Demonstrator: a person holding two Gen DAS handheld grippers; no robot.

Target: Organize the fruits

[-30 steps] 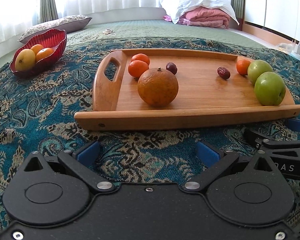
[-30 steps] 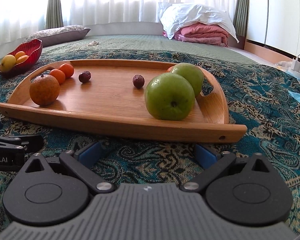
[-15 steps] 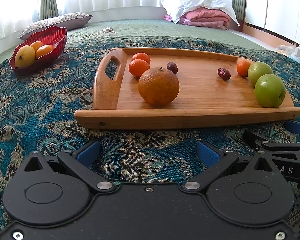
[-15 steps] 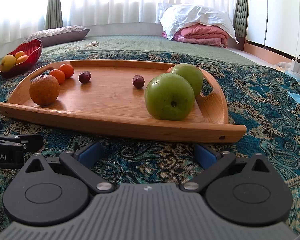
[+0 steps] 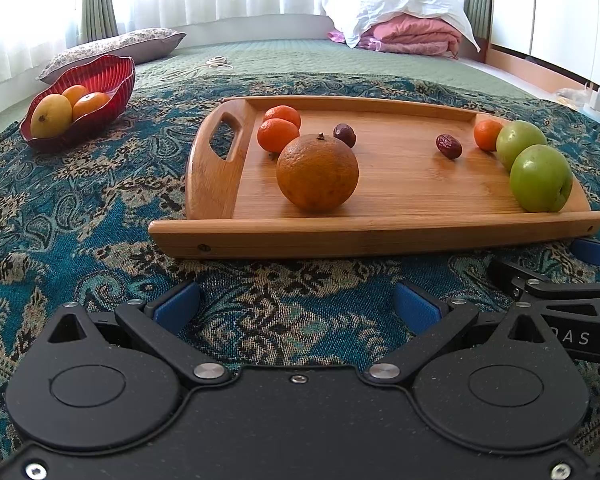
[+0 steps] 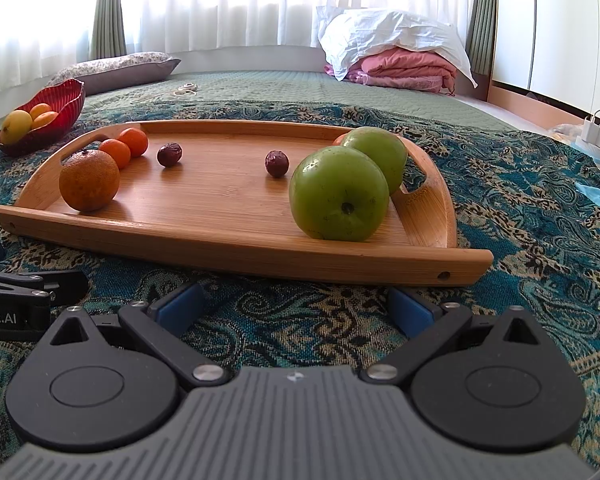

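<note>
My left gripper (image 5: 296,306) and right gripper (image 6: 294,306) stayed spread, empty; only left view showed the small tangerine (image 5: 487,135) behind the apples (image 5: 540,178), as before.

Ahead of your left hand-held gripper (image 5: 296,306), bare patterned blanket (image 5: 100,216) runs up to the wooden tray (image 5: 380,236); its raised front rim is the first barrier. Past the rim, the large orange (image 5: 317,177) sits near the front left, with two small tangerines (image 5: 278,134) just behind it. The tray centre is open board between two dates (image 5: 449,146). Your right hand-held gripper (image 6: 294,306) faces two green apples (image 6: 339,193) touching each other by the right handle, blocking that corner. A clear lane of blanket lies between the tray's left handle and the red bowl (image 5: 100,76).
</note>
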